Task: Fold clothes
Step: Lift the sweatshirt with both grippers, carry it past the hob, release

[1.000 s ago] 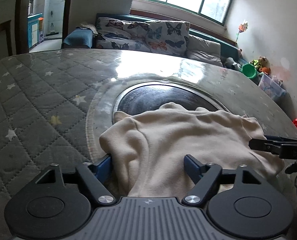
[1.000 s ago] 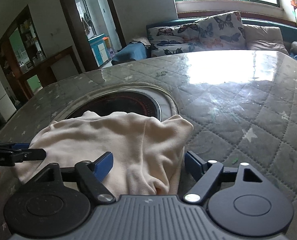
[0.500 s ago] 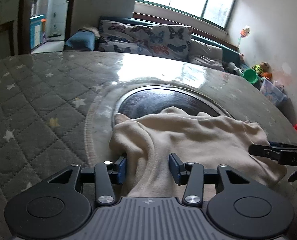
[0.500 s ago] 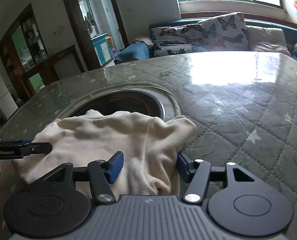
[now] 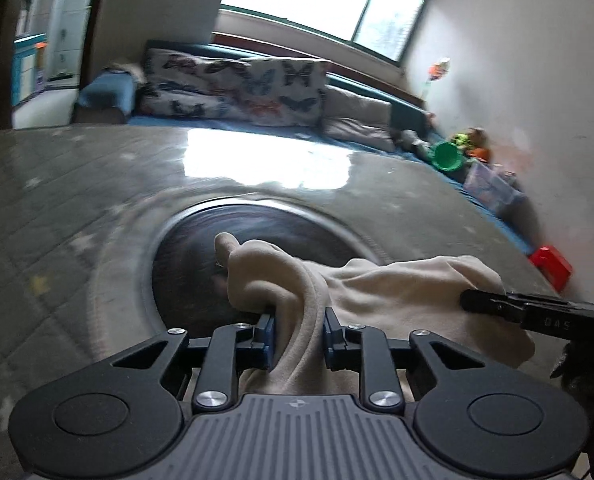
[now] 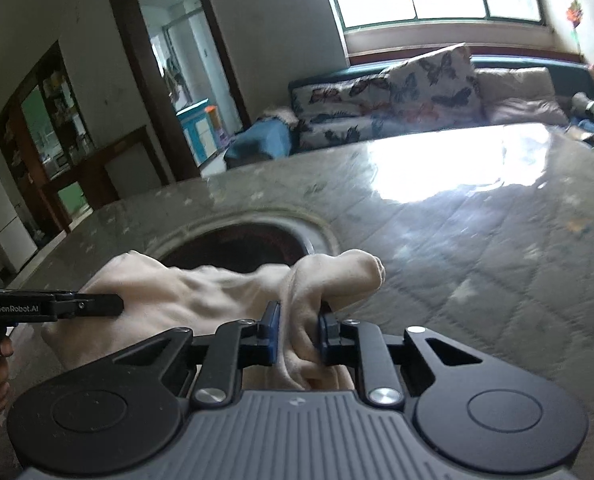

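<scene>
I am pinching the cream, soft fleece garment at its left end with my left gripper and its right end with my right gripper, holding it bunched above the grey quilted tabletop, so folding is only beginning.

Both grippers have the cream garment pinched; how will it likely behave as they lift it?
Probably floppy: the garment bunches and droops between the left gripper and right gripper. Likely light, since small pinches hold it. Its soft knit probably won't slip from the pads.
</scene>
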Motion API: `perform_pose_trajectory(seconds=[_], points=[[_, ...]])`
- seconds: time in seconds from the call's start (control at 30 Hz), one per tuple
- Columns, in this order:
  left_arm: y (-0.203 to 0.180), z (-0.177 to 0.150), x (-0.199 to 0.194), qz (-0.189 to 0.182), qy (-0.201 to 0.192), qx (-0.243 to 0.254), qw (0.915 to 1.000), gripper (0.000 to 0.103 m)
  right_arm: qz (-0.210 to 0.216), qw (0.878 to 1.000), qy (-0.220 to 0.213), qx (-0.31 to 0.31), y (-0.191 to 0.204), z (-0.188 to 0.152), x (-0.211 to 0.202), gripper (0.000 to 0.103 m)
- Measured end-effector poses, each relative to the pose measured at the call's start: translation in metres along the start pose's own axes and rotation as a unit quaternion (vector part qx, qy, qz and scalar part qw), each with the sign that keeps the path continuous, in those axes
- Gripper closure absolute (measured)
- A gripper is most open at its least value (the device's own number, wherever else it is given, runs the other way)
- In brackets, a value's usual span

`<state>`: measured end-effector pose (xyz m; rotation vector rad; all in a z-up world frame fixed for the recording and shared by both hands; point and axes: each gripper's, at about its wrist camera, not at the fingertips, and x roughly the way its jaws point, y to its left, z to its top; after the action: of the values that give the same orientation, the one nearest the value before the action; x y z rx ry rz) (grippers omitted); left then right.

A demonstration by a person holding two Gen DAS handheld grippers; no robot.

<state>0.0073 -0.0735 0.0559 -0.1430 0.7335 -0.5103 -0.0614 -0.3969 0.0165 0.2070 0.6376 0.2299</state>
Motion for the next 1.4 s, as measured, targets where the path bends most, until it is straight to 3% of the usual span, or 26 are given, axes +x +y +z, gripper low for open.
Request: perform_pose_trajectory(seconds=[0.27,0.57,0.77,0.9,0.93,1.0,1.03,1.1,1.2,1.4], points=[[-0.055,0.021,0.027,-0.057,0.003,0.036,0.9977,0.08,-0.074,0.996,-0.041,-0.003,-0.036,0.013,-0.054,0.086],[-0.12,0.036,0.07,-0.109,0.024,0.082,0.9905,0.082,-0.168,0.983,-0.069,0.006,-0.078,0.017,-0.1,0.086],[-0.154,0.023,0.09,-0.133,0.047,0.121,0.9825,0.081,-0.219,0.973,-0.072,0.024,-0.1,-0.004,-0.125,0.086],[-0.167,0.006,0.104,-0.145,0.079,0.135,0.9771,0.079,-0.247,0.967,-0.047,0.049,-0.114,-0.03,-0.131,0.085],[-0.168,0.002,0.106,-0.14,0.083,0.14,0.9767,0.077,-0.254,0.965,-0.036,0.054,-0.117,-0.038,-0.131,0.082],[-0.168,-0.003,0.106,-0.13,0.088,0.149,0.9763,0.061,-0.274,0.96,-0.019,0.051,-0.12,-0.049,-0.131,0.072],[-0.164,-0.004,0.104,-0.126,0.087,0.152,0.9765,0.06,-0.284,0.958,-0.016,0.046,-0.12,-0.053,-0.133,0.062],[-0.158,-0.005,0.1,-0.111,0.084,0.156,0.9779,0.055,-0.302,0.953,-0.022,0.035,-0.116,-0.055,-0.137,0.053],[-0.141,-0.002,0.091,-0.084,0.079,0.155,0.9811,0.055,-0.306,0.951,-0.034,0.004,-0.101,-0.053,-0.136,0.053],[-0.103,0.003,0.062,-0.039,0.069,0.148,0.9859,0.048,-0.247,0.968,-0.013,-0.044,-0.066,-0.052,-0.087,0.051]])
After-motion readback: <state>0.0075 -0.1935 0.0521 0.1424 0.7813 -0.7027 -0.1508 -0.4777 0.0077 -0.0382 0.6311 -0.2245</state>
